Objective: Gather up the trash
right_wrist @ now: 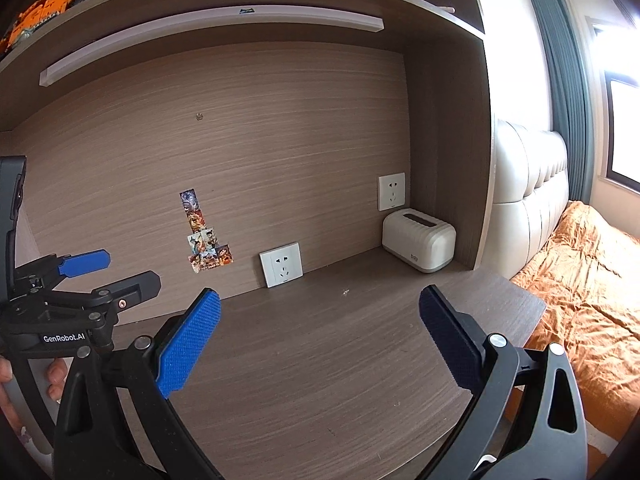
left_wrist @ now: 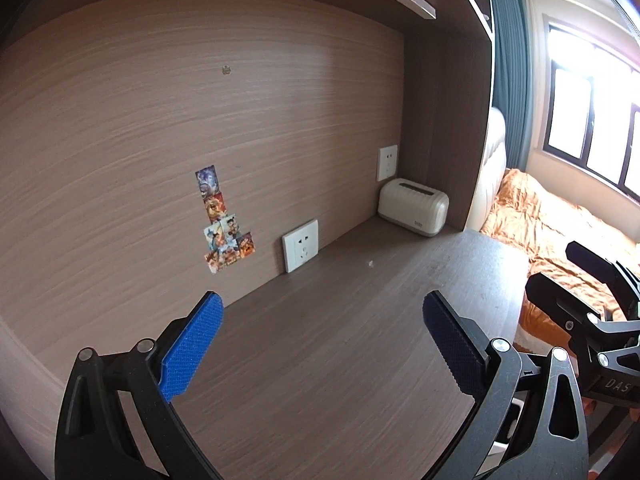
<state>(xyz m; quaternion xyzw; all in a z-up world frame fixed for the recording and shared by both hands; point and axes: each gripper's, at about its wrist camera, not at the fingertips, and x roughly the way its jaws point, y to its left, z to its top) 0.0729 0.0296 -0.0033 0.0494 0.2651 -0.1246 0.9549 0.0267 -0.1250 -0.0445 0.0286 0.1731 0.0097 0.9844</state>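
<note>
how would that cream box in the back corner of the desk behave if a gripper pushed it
The cream box looks like hard plastic, so probably stiff. Its broad flat base on the desk suggests it would slide rather than tip or roll. The smooth rounded shell may be slippery to pinch.

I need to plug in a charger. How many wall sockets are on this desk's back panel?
2. One wall socket sits low at desk level, beside the stickers; the other is higher, just above the cream desktop bin.

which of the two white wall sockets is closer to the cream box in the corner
The upper white wall socket, mounted directly above the cream ribbed box. The lower white wall socket sits further left, at desk level, near the colourful stickers.
</note>
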